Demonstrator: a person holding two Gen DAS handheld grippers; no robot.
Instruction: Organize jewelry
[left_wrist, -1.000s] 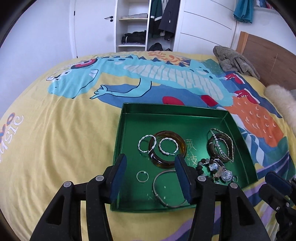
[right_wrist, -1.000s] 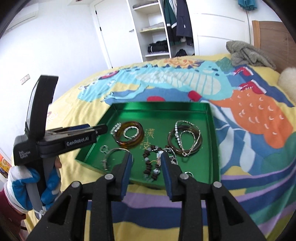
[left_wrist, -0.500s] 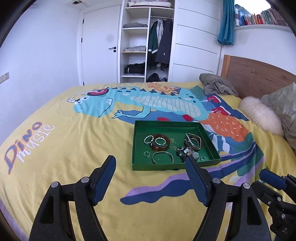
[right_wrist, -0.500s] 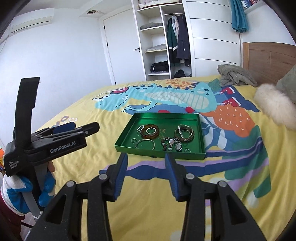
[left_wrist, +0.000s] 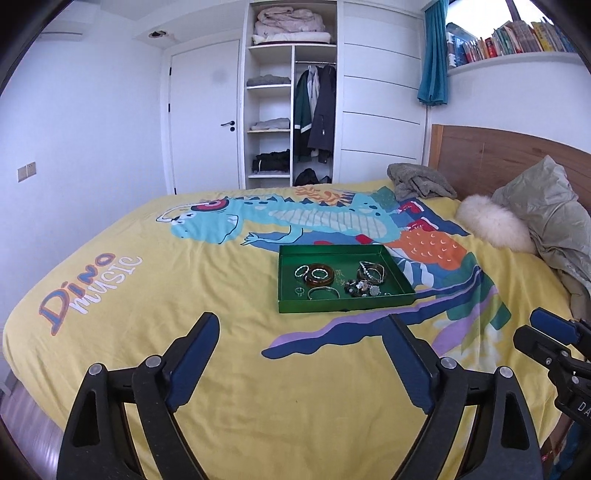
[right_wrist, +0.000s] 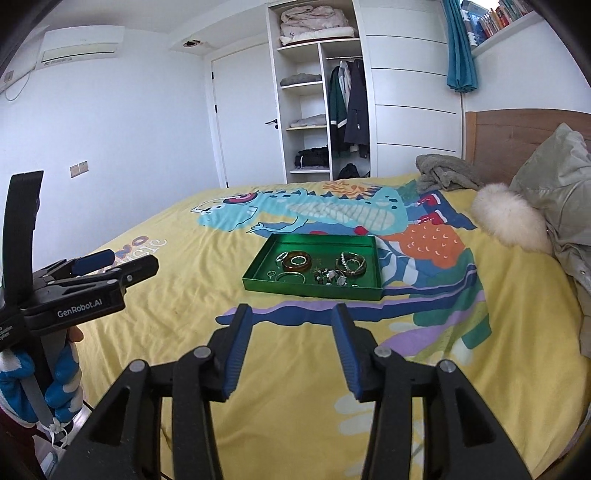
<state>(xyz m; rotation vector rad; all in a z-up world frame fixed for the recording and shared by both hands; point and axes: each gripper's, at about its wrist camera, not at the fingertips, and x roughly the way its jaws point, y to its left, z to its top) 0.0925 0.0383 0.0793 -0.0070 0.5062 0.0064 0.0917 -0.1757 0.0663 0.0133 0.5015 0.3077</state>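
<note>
Both jaws empty and apart, the jewelry well ahead in its tray.

My left gripper has just been spreading wide, my right gripper parting less, nothing between either pair. From back here near the foot edge of the bed, a long reach could nudge the light green tray across the soft cover, or tangle the beaded bracelets heaped at its near right corner.

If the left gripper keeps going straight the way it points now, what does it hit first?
Probably bare bedspread: the left gripper, jaws open and empty, aims down short of the green tray. Depth is uncertain.
</note>
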